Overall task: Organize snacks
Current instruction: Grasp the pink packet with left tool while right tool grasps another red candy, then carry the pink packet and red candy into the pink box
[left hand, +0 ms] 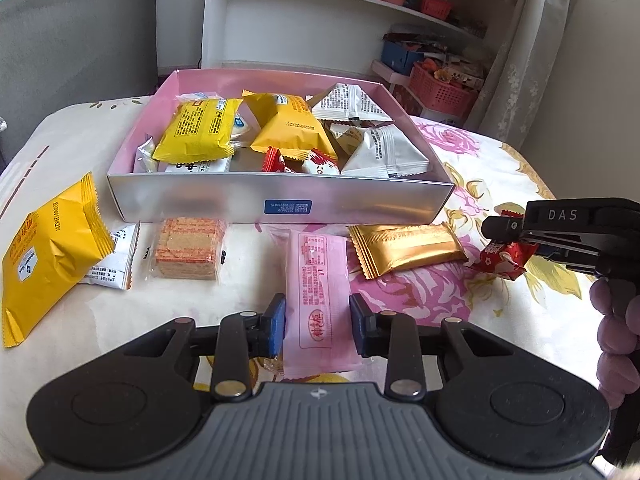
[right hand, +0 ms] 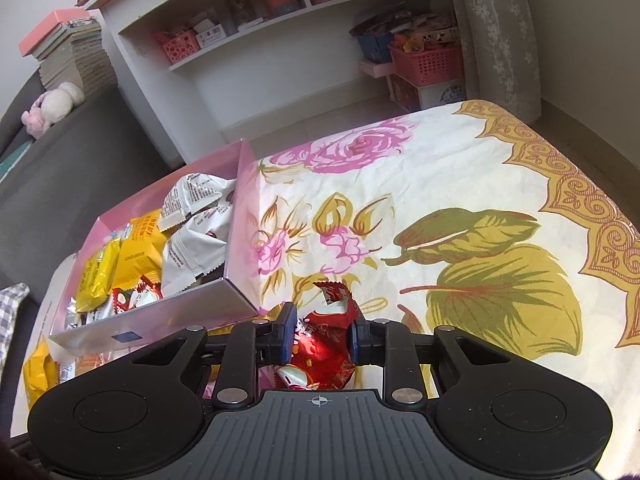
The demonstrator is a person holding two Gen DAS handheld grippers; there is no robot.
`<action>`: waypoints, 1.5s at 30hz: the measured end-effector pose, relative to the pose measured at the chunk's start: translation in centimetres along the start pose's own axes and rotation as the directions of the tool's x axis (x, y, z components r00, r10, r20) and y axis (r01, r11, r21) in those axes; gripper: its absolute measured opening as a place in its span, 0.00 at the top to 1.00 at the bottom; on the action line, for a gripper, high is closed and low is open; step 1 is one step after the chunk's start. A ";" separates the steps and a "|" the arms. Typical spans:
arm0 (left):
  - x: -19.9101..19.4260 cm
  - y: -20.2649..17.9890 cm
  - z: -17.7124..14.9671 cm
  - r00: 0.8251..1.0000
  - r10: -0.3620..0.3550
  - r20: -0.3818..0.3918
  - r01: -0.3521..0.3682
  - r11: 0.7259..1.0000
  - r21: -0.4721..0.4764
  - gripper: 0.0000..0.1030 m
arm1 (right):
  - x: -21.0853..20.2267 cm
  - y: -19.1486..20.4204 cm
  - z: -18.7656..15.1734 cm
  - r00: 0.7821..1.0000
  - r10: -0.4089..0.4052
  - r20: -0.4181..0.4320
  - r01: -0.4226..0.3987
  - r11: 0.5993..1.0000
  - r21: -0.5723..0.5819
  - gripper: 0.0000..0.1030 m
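Left wrist view: the left gripper (left hand: pixel 318 326) is seen low in the frame, its blue pads pressed against the two long edges of a pink wrapped bar (left hand: pixel 318 296); the bar is a flat, pale pink packet with red print and a red oval logo near its close end, lying on the flowered tablecloth (left hand: pixel 500 312) at 6 o'clock of the snack box (left hand: pixel 276 202). The box is silver outside and pink inside, with a blue label on its near wall; inside it two yellow packets, at least three white packets and two red-and-white candies can be counted, the rest being partly hidden. On the cloth outside the box four more loose snacks are counted: a large yellow packet (left hand: pixel 48 260) at 9 o'clock of the bar, a white packet (left hand: pixel 114 264) partly under it, a clear-wrapped wafer block (left hand: pixel 188 250) and a gold bar (left hand: pixel 408 248) at 1 o'clock.

At 3 o'clock the right gripper (left hand: pixel 516 246) is held by a hand (left hand: pixel 616 332); a red candy (left hand: pixel 502 258) is pinched in its jaws, just above the cloth.

Right wrist view: the right gripper (right hand: pixel 318 338) is closed on the red candy (right hand: pixel 320 344), a crinkled foil wrapper with white patches; the box (right hand: pixel 200 316) lies at 10 o'clock.
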State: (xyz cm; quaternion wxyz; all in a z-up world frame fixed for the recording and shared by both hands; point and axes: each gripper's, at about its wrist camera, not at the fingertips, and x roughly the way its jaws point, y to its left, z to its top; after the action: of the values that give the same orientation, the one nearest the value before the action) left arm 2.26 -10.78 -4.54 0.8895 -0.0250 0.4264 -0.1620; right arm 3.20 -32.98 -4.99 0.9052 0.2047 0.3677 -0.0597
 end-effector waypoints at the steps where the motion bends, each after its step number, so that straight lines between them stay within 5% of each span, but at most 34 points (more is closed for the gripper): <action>1: 0.0 0.0 0.0 1.000 -0.003 -0.002 0.003 1.000 0.000 0.71 | -0.1 -0.1 0.1 1.000 0.003 0.001 -0.003 1.000 0.003 0.76; 27: -3.5 2.0 2.1 0.998 -0.062 0.022 0.063 0.997 -0.041 0.72 | -3.5 2.1 0.7 0.993 0.118 0.005 -0.118 0.993 0.025 0.76; 45: -1.9 6.0 7.9 0.995 -0.043 0.090 0.055 0.989 -0.135 0.72 | -0.7 6.2 3.3 0.966 0.254 0.044 -0.257 0.962 0.090 0.76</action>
State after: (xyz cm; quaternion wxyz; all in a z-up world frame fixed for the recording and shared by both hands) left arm 8.84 -5.25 0.80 0.8993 -0.1034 0.3966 -0.1528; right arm 6.45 -28.76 -0.36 0.9004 0.2922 0.3201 0.0369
